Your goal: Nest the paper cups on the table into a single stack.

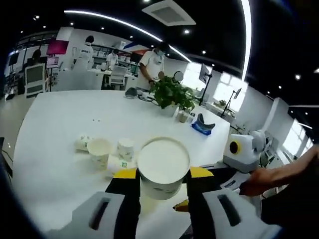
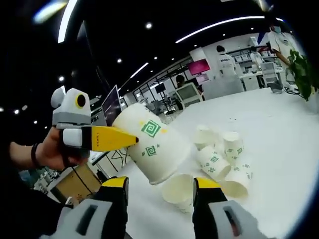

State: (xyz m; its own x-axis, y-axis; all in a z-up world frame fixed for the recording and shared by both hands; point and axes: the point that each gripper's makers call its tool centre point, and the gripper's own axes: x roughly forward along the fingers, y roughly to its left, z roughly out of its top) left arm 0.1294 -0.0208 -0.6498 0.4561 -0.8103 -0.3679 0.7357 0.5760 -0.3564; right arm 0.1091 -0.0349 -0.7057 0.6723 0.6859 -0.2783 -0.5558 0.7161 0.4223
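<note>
My left gripper [image 1: 163,174] is shut on a large white paper cup [image 1: 162,167], its round face turned toward the camera. In the right gripper view the same cup [image 2: 157,147], printed with green squares, is held tilted above the table, with the left gripper's yellow jaw on its side. Beneath it a smaller cup [image 2: 179,191] lies between the wide-apart jaws of my right gripper [image 2: 160,184], which is open. Several more small cups [image 2: 222,157] lie and stand in a cluster beyond. That cluster of cups [image 1: 107,149] sits left of the held cup. The right gripper [image 1: 239,154] enters from the right in a hand.
The white table [image 1: 60,119] stretches far and wide. A potted plant [image 1: 172,92] and a blue object [image 1: 202,127] stand near its far edge. People work at benches in the background. A cardboard box [image 2: 75,184] sits off the table's left edge.
</note>
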